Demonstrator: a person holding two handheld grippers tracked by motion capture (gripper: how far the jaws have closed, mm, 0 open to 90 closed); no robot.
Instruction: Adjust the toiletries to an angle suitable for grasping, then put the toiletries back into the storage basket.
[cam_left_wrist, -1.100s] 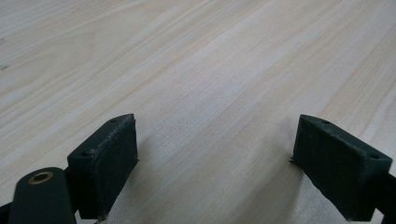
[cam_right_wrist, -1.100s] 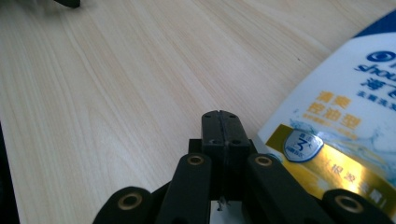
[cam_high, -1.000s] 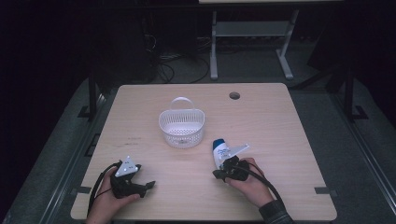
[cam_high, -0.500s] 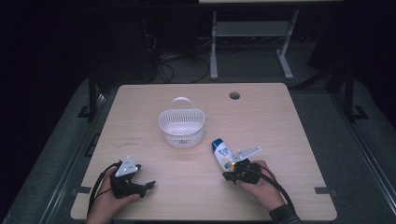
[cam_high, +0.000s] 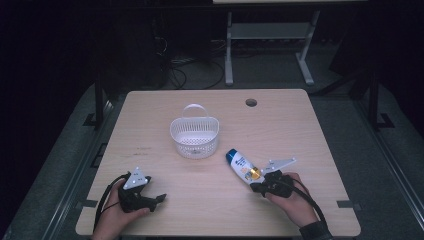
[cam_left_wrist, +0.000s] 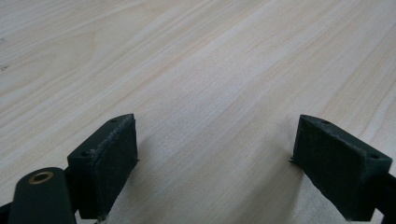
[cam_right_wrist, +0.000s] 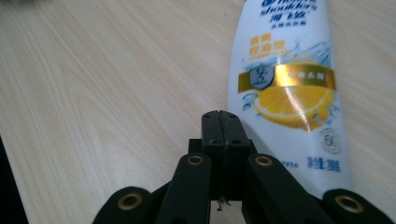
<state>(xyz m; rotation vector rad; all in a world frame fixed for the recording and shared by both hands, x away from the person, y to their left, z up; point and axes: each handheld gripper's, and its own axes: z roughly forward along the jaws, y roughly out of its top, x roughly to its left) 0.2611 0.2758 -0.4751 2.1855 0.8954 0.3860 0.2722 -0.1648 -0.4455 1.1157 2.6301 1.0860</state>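
On the desk (cam_high: 300, 130), near its front edge, a shampoo bottle (cam_high: 243, 167) lies flat on its side, blue cap toward the white basket (cam_high: 195, 136), base toward the person. Right tool (cam_high: 256, 186): resting just beside the bottle's base. The right gripper view shows both black jaws pressed together with nothing between them, and the bottle (cam_right_wrist: 285, 88) lying just to their right, label with lemon graphic facing up. Left tool (cam_high: 159, 198): held low over the desk at the front left, well apart from the bottle. The left gripper view shows its jaws spread wide over bare wood. The basket stands upright at mid-desk, handle raised.
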